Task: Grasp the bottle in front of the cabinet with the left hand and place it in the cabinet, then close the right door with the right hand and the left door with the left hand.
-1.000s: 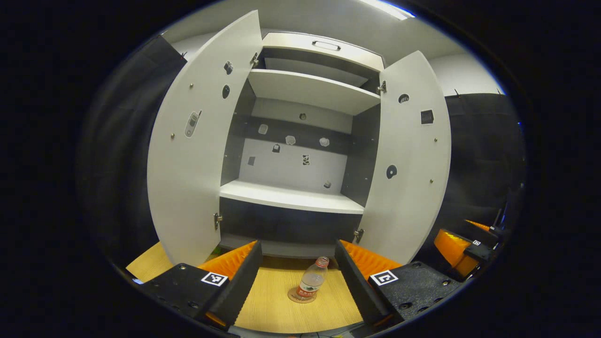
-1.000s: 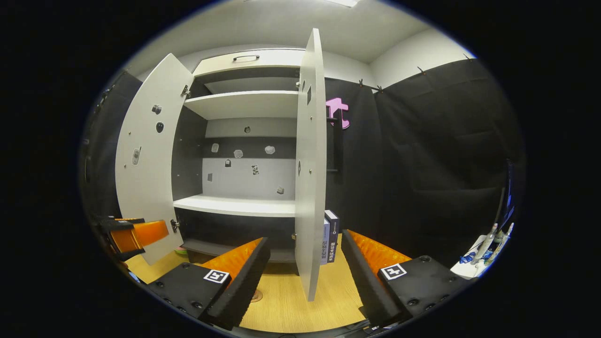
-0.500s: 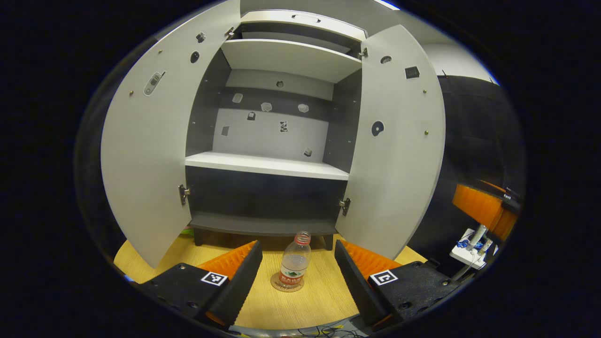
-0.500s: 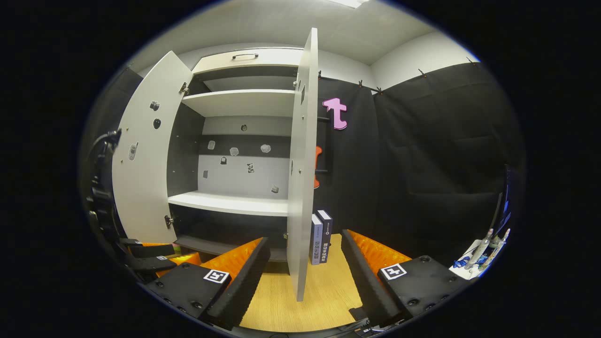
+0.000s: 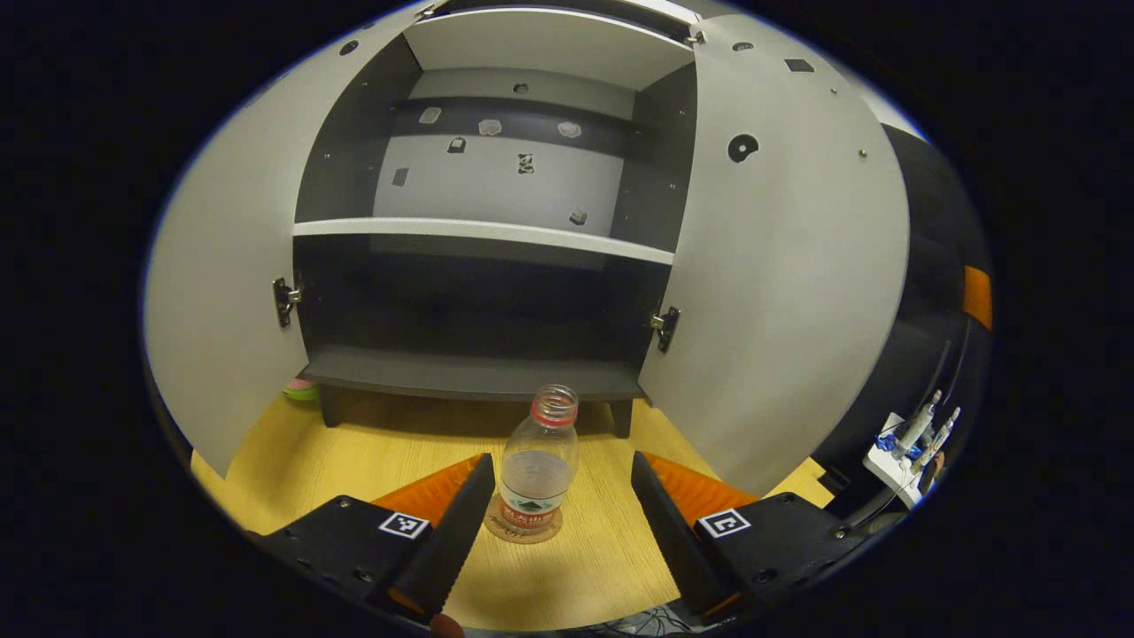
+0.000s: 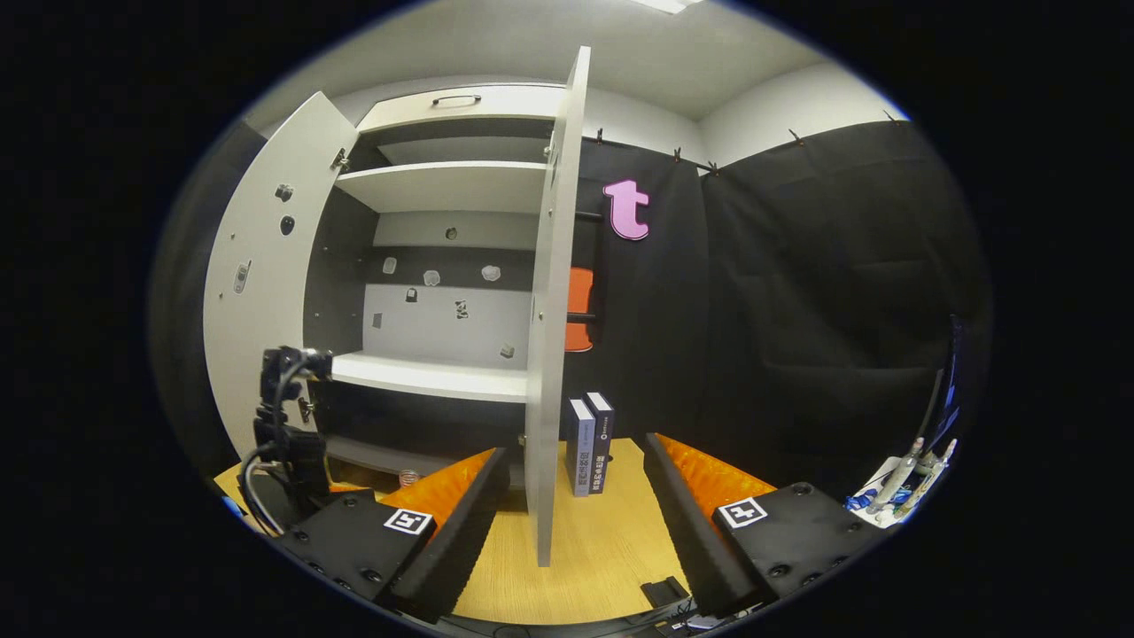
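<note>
In the left gripper view, the left tongs [image 5: 560,518] stand wide apart, low over the wooden tabletop [image 5: 354,461]. The bottle [image 5: 538,465] stands upright on a round coaster [image 5: 523,530] between the two fingers, nearer the left one, with a gap on each side; neither finger touches it. It is clear plastic with a red ring at the neck and a label low on its body. It is in front of the cabinet [image 5: 478,301], outside it, just before the dark bottom shelf [image 5: 469,377]. Both doors hang open: the left door [image 5: 230,292] and the right door [image 5: 788,292] swing out to either side. A light shelf [image 5: 483,237] crosses the cabinet above.

In the right gripper view, the right tongs [image 6: 574,540] are likewise spread open and hold nothing. The right door's edge [image 6: 551,319] stands straight ahead of them, between the fingers' lines but farther off. Two upright boxes [image 6: 590,443] stand just beyond the door on the tabletop. At lower left the other gripper's dark body with cables [image 6: 288,425] sits before the cabinet; a small red-ringed top [image 6: 408,478] beside it may be the bottle's neck, though it is too small to be sure.
</note>
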Motion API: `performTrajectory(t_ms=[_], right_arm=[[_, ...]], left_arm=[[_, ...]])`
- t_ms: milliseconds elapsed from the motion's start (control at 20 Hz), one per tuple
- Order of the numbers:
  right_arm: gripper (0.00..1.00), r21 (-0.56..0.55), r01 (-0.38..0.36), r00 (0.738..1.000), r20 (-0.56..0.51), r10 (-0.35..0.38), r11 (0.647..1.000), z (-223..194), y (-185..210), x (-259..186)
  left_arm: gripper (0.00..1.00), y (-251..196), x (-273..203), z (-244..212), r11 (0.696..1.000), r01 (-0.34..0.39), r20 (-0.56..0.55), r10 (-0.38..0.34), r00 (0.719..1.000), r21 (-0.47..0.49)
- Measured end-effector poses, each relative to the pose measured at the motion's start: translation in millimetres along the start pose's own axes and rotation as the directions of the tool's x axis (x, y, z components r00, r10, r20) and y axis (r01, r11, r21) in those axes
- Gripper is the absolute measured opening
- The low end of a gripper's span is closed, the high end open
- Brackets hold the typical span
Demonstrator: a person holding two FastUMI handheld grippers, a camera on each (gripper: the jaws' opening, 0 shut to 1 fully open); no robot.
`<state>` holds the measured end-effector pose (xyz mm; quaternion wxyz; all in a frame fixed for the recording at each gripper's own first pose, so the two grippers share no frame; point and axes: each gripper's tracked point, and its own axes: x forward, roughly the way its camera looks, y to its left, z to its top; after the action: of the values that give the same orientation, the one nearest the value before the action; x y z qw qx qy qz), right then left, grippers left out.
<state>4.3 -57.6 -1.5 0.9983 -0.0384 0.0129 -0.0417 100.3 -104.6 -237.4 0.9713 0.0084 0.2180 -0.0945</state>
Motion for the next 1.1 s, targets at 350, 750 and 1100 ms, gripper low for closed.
performTrajectory(t_ms=[350, 750, 1100], right_arm=[[1.0, -0.004, 0.038, 0.999, -0.024, -0.038, 0.999, -6, -20, 7], [1.0, -0.011, 0.057, 0.998, -0.037, -0.057, 0.998, -9, -26, 16], [1.0, 0.001, 0.037, 0.998, -0.042, -0.037, 0.999, -13, -23, 18]], left_arm=[[0.95, 14, 46, -33, 1.0, -0.023, -0.093, 0.022, 0.995, -0.009], [0.95, 22, 74, -53, 0.999, -0.054, -0.139, 0.054, 0.989, 0.006], [0.82, 25, 68, -54, 0.998, -0.054, -0.172, 0.056, 0.984, 0.016]])
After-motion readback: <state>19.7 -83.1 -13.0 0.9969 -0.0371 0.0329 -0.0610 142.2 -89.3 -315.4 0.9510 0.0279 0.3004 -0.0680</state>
